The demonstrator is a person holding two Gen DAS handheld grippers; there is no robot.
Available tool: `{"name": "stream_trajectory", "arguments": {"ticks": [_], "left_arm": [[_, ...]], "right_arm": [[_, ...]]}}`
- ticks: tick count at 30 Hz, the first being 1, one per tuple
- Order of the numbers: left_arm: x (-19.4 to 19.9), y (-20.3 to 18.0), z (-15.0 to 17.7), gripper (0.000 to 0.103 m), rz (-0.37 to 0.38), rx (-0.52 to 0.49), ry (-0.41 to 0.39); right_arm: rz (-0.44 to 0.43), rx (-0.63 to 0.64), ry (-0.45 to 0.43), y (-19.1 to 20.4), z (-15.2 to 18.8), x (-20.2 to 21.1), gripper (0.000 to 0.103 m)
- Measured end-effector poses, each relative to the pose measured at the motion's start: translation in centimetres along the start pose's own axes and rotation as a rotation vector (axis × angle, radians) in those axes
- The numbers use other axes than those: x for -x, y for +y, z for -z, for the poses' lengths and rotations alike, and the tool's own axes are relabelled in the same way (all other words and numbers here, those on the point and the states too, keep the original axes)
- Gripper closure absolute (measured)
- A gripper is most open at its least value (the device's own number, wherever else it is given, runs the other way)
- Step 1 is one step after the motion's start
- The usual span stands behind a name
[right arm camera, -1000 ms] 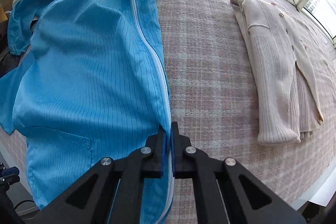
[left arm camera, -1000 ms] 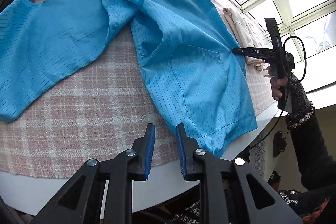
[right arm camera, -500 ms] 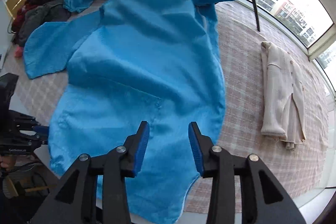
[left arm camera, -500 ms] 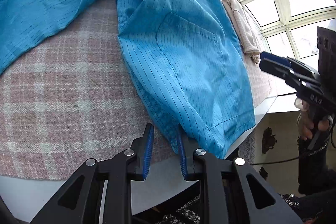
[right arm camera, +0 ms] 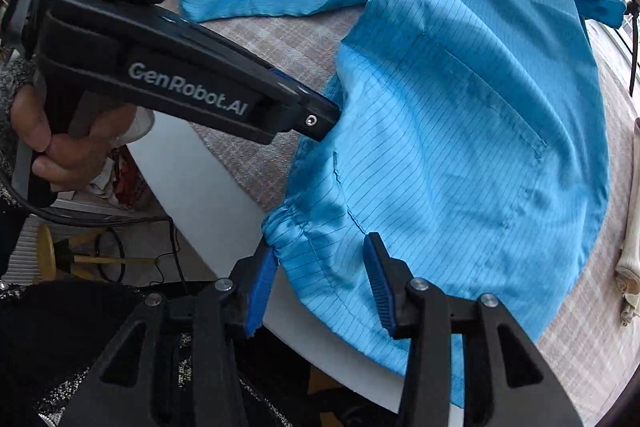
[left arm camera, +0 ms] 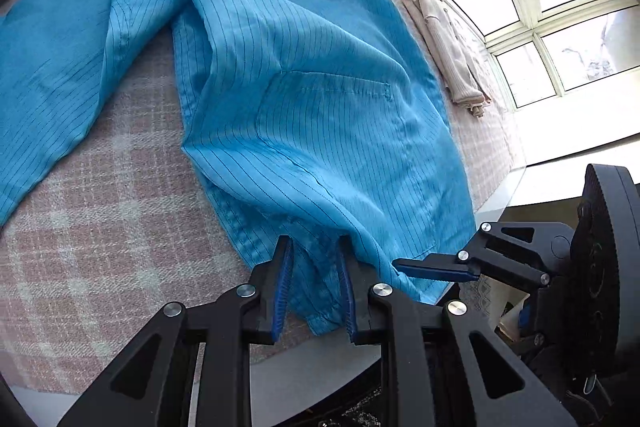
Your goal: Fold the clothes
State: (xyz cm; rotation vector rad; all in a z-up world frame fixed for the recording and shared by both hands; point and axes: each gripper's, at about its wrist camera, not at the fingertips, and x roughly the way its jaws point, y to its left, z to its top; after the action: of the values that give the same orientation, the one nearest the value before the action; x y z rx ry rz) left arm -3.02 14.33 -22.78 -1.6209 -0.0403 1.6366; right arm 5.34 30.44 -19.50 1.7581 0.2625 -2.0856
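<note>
Nearest the left wrist camera, the left gripper point(left arm camera: 314, 287) has its blue pads apart and opening, with the bottom hem of the blue jacket point(left arm camera: 320, 99) lying between them; the cloth runs through the gap, but the pads do not clearly press on it. Just to its right, at the same hem corner, the right gripper point(left arm camera: 436, 269) reaches in from the side. In its own view, the right gripper point(right arm camera: 320, 279) has its pads standing wider apart and closing, straddling the gathered hem edge, which hangs a little over the white rim of the table point(right arm camera: 208, 195); again no clamp is visible. A hand point(right arm camera: 68, 143) holds the left gripper's handle at that view's left. The jacket lies spread on a pink checked cloth point(left arm camera: 100, 195) covering the table, one pocket facing up and a sleeve stretched out to the far side. Further back, well apart from the jacket, a folded cream sweater point(left arm camera: 444, 47) rests near the windows point(left arm camera: 560, 27).
</note>
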Motion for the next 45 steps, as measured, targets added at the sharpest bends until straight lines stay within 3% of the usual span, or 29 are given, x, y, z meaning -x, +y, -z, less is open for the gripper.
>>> {"name": "stream_trajectory", "arguments": {"ticks": [1,2,7,11,12,13,14,18,21,24,31,33,36,38,40,43,45], "left_arm": [[0.0,0.2,0.4,0.07,-0.006,0.009,0.002],[-0.1,0.4,0.9,0.069,0.0,0.026,0.01],[-0.8,1.5,3.0,0.069,0.029,0.107,0.054],[-2.1,1.0,2.5,0.065,0.061,0.121,0.05],[-2.3,0.8,2.3,0.067,0.07,0.123,0.042],[-2.4,0.7,2.2,0.076,0.078,0.122,0.031],[-2.6,0.6,2.1,0.1,0.084,0.119,0.026],[-0.8,0.3,3.5,0.102,0.097,0.082,0.0],[1.6,0.8,5.7,0.102,0.112,0.07,-0.024],[2.1,2.2,6.6,0.102,0.107,0.093,-0.028],[2.2,3.7,7.3,0.102,0.097,0.101,-0.026],[2.1,4.1,7.1,0.1,0.123,0.128,-0.017],[2.0,4.6,7.0,0.089,0.172,0.166,-0.01],[2.4,4.4,7.1,0.073,0.205,0.163,-0.021],[2.9,4.1,7.1,0.064,0.226,0.157,-0.036],[3.1,3.9,6.6,0.053,0.208,0.147,-0.048],[2.5,4.0,5.9,0.053,0.173,0.158,-0.039]], "right_arm": [[0.002,-0.025,0.002,-0.5,-0.1,-0.4,0.09],[-0.009,-0.065,0.001,-1.3,-0.2,-0.4,0.098],[0.014,-0.168,-0.077,-4.0,-0.2,1.9,0.098],[0.038,-0.175,-0.115,-4.4,-0.4,3.4,0.098],[0.046,-0.175,-0.124,-4.5,-0.4,3.7,0.098],[0.05,-0.176,-0.131,-4.5,-0.4,4.0,0.098],[0.052,-0.177,-0.139,-4.4,-0.3,4.3,0.098],[0.066,-0.187,-0.184,-4.2,-0.1,6.4,0.098],[0.014,-0.17,-0.2,-3.1,0.0,7.4,0.098],[-0.061,-0.138,-0.158,-0.8,-0.5,5.0,0.098],[-0.054,-0.045,-0.035,3.7,-1.8,-2.5,0.098],[-0.062,-0.054,-0.021,3.6,-2.0,-3.3,0.098],[-0.067,-0.063,0.003,3.4,-2.0,-3.8,0.095],[-0.067,-0.069,0.014,3.3,-2.0,-4.0,0.094],[-0.064,-0.068,0.015,3.4,-2.1,-4.1,0.094],[-0.047,-0.048,0.017,3.9,-2.2,-4.3,0.094],[-0.042,-0.042,0.017,4.1,-2.2,-4.4,0.094]]}}
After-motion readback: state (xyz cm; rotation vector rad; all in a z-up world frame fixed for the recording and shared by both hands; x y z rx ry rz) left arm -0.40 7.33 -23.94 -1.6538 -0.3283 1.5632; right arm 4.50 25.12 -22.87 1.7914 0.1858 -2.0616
